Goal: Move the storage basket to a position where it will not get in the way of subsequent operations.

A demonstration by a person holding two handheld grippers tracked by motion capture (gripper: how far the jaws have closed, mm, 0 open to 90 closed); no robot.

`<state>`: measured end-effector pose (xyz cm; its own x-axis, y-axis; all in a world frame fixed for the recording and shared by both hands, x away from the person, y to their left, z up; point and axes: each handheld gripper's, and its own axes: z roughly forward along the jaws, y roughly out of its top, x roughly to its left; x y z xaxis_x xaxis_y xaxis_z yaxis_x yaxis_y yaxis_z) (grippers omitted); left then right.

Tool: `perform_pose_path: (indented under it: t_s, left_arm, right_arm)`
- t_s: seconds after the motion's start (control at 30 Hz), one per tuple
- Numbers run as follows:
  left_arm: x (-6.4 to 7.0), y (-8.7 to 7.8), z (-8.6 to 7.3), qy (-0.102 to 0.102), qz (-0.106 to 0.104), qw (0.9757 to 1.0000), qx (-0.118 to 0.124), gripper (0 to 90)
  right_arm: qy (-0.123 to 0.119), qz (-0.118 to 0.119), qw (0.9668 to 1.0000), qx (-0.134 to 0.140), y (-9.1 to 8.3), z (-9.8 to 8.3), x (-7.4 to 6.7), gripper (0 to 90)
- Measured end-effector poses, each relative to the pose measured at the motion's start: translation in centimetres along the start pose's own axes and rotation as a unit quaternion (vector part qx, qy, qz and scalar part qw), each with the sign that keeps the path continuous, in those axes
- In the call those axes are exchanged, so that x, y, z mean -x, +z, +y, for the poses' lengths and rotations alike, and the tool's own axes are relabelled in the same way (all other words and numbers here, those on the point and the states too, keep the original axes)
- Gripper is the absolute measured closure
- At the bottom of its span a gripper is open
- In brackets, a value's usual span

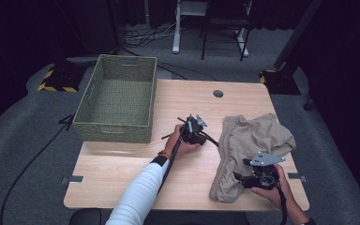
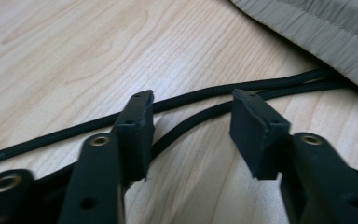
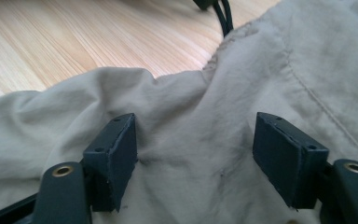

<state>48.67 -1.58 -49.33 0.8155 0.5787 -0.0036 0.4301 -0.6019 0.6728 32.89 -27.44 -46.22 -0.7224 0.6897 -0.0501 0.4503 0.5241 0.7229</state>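
Beige garment point(image 1: 253, 145) crumpled at right of worktop point(image 1: 122, 178), unfolded; basket point(image 1: 117, 98) upper left empty; left claw point(image 1: 205, 137) and right claw point(image 1: 239, 177) spread, nothing pinched.

Open tool point(image 2: 191, 135) above black cables point(image 2: 205, 112), beige cloth point(image 2: 326, 28) beyond

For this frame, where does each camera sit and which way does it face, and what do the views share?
High view: above the person's side, looking forward and down on the table; forearms, left gripper, right gripper.
Left gripper view: rides that gripper, facing black cords on the wood; open jaws.
Right gripper view: rides that gripper, facing down on the beige garment; open jaws.
Shared: the garment lies in all three.
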Motion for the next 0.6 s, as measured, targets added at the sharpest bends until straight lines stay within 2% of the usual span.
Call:
perform_pose_path:
  t_s: [0.07,0.1,0.2,0.37,0.4,0.47,0.6]
  left_arm:
    - [0.2,-0.4,-0.1,0.018,-0.007,0.9997,-0.012,69.1]
    - [0.3,-0.6,-0.1,0.020,-0.010,0.9996,-0.018,75.4]
    - [0.8,-1.4,-0.6,0.041,-0.025,0.9983,-0.033,84.9]
    - [1.9,-3.4,-2.4,0.066,-0.048,0.9954,-0.051,87.2]
    - [2.4,-3.9,-2.8,0.078,-0.051,0.9941,-0.055,87.2]
    - [3.3,-4.9,-3.9,0.094,-0.045,0.9928,-0.059,87.2]
    - [5.2,-6.9,-6.2,0.113,-0.050,0.9909,-0.054,87.1]
  right_arm:
    - [0.001,-0.006,1.0000,-0.007,0.3,-0.1,0.2,31.8]
    - [0.004,-0.014,0.9998,-0.011,0.4,-0.2,0.4,32.9]
    - [0.008,-0.028,0.9995,-0.015,0.6,-0.2,0.9,33.8]
    - [0.010,-0.035,0.9990,-0.023,1.1,-0.5,1.9,37.4]
    - [0.013,-0.040,0.9987,-0.027,1.3,-0.5,2.1,37.6]
    - [0.016,-0.047,0.9984,-0.027,1.5,-0.5,2.4,37.8]
    - [0.020,-0.055,0.9980,-0.025,1.9,-0.3,2.9,37.6]
